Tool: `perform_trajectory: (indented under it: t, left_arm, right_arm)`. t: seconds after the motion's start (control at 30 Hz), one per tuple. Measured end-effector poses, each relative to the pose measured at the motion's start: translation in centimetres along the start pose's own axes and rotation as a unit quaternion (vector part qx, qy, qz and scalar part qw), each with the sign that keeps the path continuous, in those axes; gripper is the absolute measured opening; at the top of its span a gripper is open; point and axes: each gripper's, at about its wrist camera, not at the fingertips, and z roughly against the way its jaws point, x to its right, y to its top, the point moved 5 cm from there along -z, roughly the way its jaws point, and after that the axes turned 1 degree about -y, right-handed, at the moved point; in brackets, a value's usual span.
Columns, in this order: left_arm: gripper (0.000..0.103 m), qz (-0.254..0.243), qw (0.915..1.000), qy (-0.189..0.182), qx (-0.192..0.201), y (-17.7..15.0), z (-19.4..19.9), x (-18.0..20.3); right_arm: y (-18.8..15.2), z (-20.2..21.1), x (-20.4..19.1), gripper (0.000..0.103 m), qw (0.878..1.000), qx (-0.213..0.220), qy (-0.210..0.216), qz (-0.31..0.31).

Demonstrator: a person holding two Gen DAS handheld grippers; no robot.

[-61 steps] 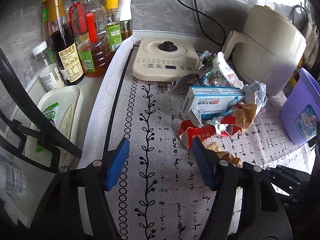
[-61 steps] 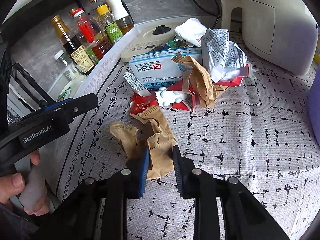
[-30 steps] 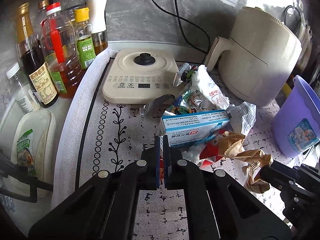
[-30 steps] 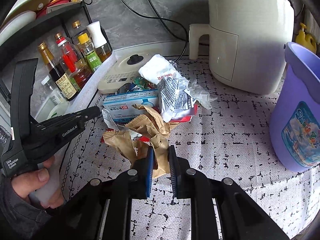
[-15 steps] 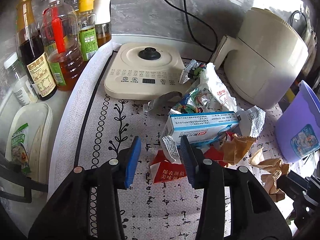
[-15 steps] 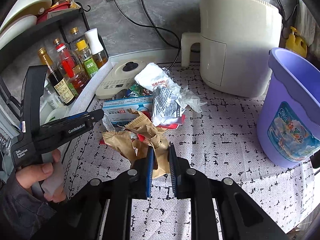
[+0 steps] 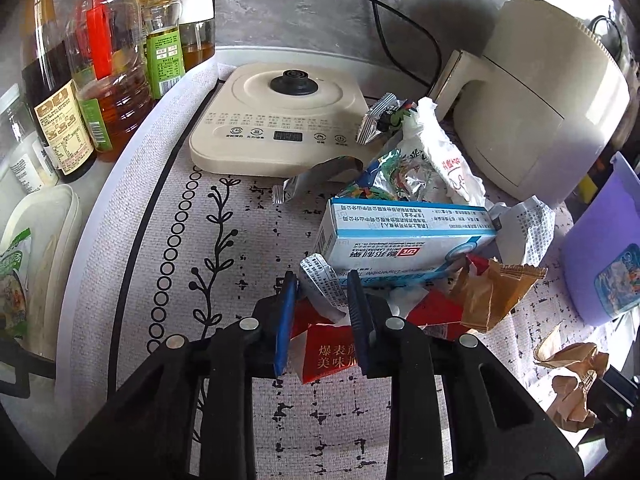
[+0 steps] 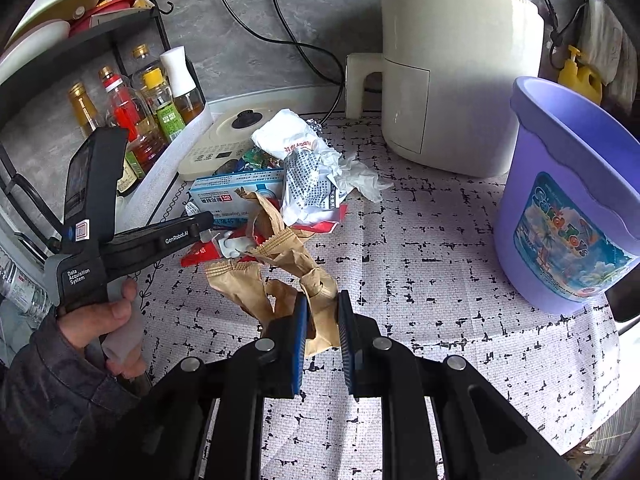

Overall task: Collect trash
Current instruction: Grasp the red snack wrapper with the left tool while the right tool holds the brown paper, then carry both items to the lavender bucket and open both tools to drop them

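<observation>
Standing by the counter, I take the blue-and-white box (image 7: pixel 404 240) as my marker. Left of it sit glass oil bottles (image 7: pixel 108 64) and a smooth cream cooker base (image 7: pixel 280 128). Just in front of the box, the left gripper (image 7: pixel 320 320) has its blue pads astride a glossy red carton (image 7: pixel 328 354) and a silvery foil strip (image 7: pixel 320 284); the jaws have just been closing, yet I cannot tell that they press either piece, so I call them not yet clamped. Right of the box lies the rest of the heap: crinkled white wrappers (image 8: pixel 308 176), soft tissue, stiff brown paper. Further right, the right gripper (image 8: pixel 322 328) is clenched on a twisted brown paper wad (image 8: pixel 316 292), lifted off the woven mat (image 8: pixel 420 248). Beyond it, well right of the box, stands the round lilac plastic bucket (image 8: pixel 576 200), its mouth free.

I judge this a double pick-up: one piece secured, another being taken. Next, the right hand should carry its wad over the bucket rim and let go; the left must squeeze firmly, since foil slips.
</observation>
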Motion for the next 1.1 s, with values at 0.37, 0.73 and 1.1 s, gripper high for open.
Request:
perform_trajectory:
  t: [0.37, 0.73, 1.1]
  left_arm:
    - [0.025, -0.023, 0.9985, -0.014, 0.049, 1.0, 6.1, 1.4]
    - [0.025, -0.041, 0.9922, -0.035, 0.112, 4.0, 12.2, 5.6]
    - [0.026, -0.091, 0.9821, -0.083, 0.142, 6.4, 14.1, 13.6]
  right_arm:
    - [1.1, 3.3, -0.7, 0.016, 0.999, 0.043, -0.016, -0.012]
    - [3.9, 8.6, 1.2, 0.016, 0.993, 0.109, -0.031, -0.018]
    - [5.4, 12.9, 7.5, 0.016, 0.983, 0.155, -0.075, -0.062]
